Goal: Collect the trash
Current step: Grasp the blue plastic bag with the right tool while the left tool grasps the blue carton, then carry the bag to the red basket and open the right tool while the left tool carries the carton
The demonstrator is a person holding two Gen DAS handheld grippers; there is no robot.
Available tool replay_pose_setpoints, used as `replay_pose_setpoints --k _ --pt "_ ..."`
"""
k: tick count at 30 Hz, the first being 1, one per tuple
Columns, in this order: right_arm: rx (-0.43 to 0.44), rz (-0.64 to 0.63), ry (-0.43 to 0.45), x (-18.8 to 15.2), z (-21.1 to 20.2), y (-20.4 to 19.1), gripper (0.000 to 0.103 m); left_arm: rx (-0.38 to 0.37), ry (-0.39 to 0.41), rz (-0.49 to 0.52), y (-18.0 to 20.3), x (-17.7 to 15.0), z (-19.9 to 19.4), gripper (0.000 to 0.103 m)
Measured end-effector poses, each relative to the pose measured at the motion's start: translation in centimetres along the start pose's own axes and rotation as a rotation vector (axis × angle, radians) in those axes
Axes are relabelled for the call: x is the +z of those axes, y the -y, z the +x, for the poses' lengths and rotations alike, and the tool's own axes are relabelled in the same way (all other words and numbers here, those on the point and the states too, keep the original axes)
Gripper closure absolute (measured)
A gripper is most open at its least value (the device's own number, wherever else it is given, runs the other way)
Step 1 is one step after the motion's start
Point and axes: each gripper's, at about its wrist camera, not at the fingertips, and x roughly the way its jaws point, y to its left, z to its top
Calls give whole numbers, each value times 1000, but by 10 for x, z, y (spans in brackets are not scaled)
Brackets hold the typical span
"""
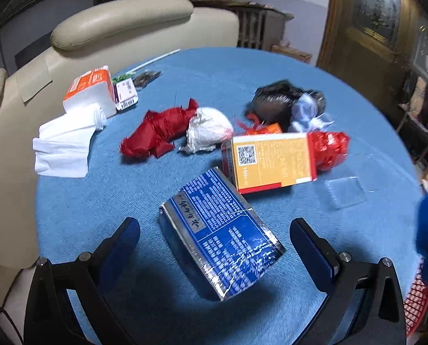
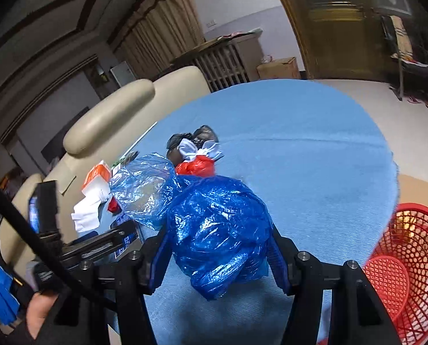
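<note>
Trash lies scattered over the round blue-clothed table point(image 1: 104, 207) in front of us; our left gripper point(image 1: 214, 230) stands released, its blue-padded fingers point(image 1: 122, 238) spread wide on either side of a flat blue-and-silver foil packet point(image 1: 219, 244), neither pad touching it; just beyond the packet we see an orange-and-red cardboard box point(image 1: 271, 161) lying on its side, with a crumpled red plastic wrapper point(image 1: 330, 149) at its right end; farther back sit a red folded cloth bundle point(image 1: 156, 132) touching a white crumpled plastic bag point(image 1: 208, 132), a black plastic bag knotted with pale plastic point(image 1: 283, 100), and, at the left edge near the cream leather sofa point(image 1: 122, 23), white tissues point(image 1: 64, 146) beside an orange-and-white tissue pack point(image 1: 90, 92); our right gripper point(image 2: 217, 258) is clenched on a crumpled blue translucent plastic bag point(image 2: 217, 230), the pads pressing its sides, part of the bag billowing out to the left; a red plastic mesh basket point(image 2: 409, 253) stands beside the table at the lower right, apart from the bag.
</note>
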Motion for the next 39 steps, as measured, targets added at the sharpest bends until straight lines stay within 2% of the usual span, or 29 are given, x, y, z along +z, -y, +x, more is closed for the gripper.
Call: replay_pose_setpoints --k 3,5,7,9,12,16,23,29,39 --pt "4 7 -3 -3 -4 4 40 46 -35 8 2 -2 14 0" --pt "11 10 -11 -5 -2 5 40 31 -49 2 -3 -5 19 0" --pt "13 9 -12 -8 0 6 40 -33 -64 -21 -11 -9 20 18" --pt "18 14 -16 -11 1 8 40 -45 -61 -16 -17 -12 17 25" --pt "22 18 -17 -13 1 10 40 -74 -56 -3 -24 -16 10 29" --pt "23 18 -18 -16 2 9 40 -88 -13 25 -25 -20 -8 31" --pt "-6 26 -6 -20 -5 14 40 -159 75 104 -3 -20 -51 32" --pt "-83 87 48 -28 -36 44 40 -245 106 188 33 -19 -72 32" --pt "-313 265 109 -57 -100 139 40 -429 137 394 115 -39 -110 32"
